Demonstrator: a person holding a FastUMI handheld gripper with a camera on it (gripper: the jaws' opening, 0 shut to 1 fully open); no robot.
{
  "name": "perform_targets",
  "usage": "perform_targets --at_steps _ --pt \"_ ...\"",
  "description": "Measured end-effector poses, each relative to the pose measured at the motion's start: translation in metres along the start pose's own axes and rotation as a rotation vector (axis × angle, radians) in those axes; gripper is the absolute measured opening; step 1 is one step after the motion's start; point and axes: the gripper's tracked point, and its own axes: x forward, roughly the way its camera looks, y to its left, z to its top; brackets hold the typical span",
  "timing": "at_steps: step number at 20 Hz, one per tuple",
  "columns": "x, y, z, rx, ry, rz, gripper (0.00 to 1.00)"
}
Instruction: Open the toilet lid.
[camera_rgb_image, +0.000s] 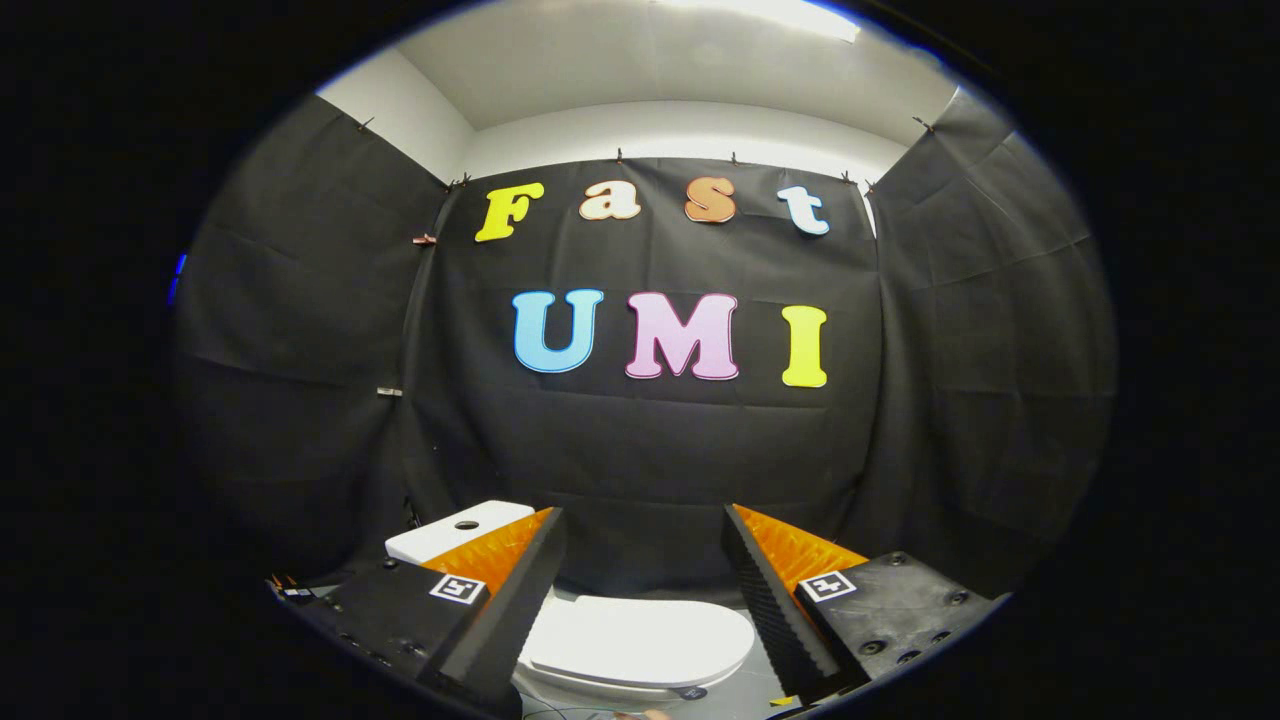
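Observation:
A white toilet stands low in front of me, its lid (640, 638) lying flat and closed over the bowl. Its white tank (455, 530) with a dark round button on top sits behind my left finger, against the black cloth wall. My gripper (645, 525) hovers above the lid, open wide, with nothing between the two fingers. The left finger (505, 605) and the right finger (775, 590) are black with orange ridged backs, and the lid shows in the gap between them, below the tips.
Black cloth walls close the booth at the back and on both sides. Grey floor (745, 690) shows beside the toilet's right edge. A dark cable lies on the floor in front of the bowl.

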Motion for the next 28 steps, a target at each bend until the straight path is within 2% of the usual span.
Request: perform_targets --at_steps 5,14,18,28 --pt "0.004 -0.007 -0.015 0.001 0.025 -0.033 0.98" --pt "0.032 -0.035 -0.063 0.129 0.097 -0.093 0.98" --pt "0.05 -0.055 -0.101 0.184 0.132 -0.128 0.99" --pt "0.076 -0.096 -0.241 0.383 0.326 -0.204 0.98"
